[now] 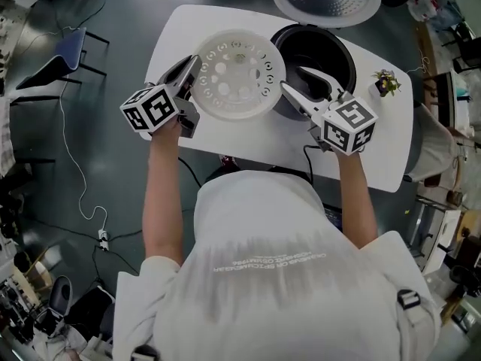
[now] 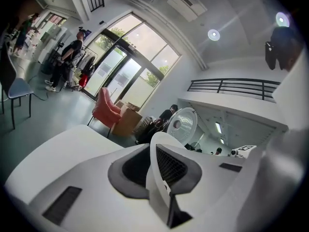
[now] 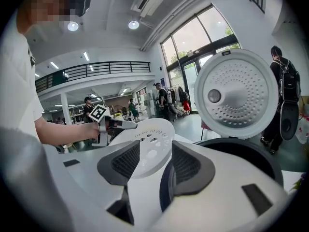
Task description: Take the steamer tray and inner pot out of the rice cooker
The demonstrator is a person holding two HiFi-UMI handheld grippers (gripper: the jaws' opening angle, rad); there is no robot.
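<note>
No word, number or brand can be read with any certainty. The back of the person's shirt (image 1: pixel 301 299) carries one line of white print (image 1: pixel 269 262), seen upside down and too small and blurred to make out. The cube (image 1: pixel 150 108) on the left gripper (image 1: pixel 190 70) and the cube (image 1: pixel 349 125) on the right gripper (image 1: pixel 293 79) bear black-and-white square markers, patterns without letters or digits

Head cam: above the person (image 1: pixel 270 277), steeply down onto the desk (image 1: pixel 176 32). Cams on left tool (image 1: pixel 193 77) and right tool (image 1: pixel 293 79) sit close behind their jaws, roughly level. All share the steamer tray (image 1: pixel 237 74).
</note>
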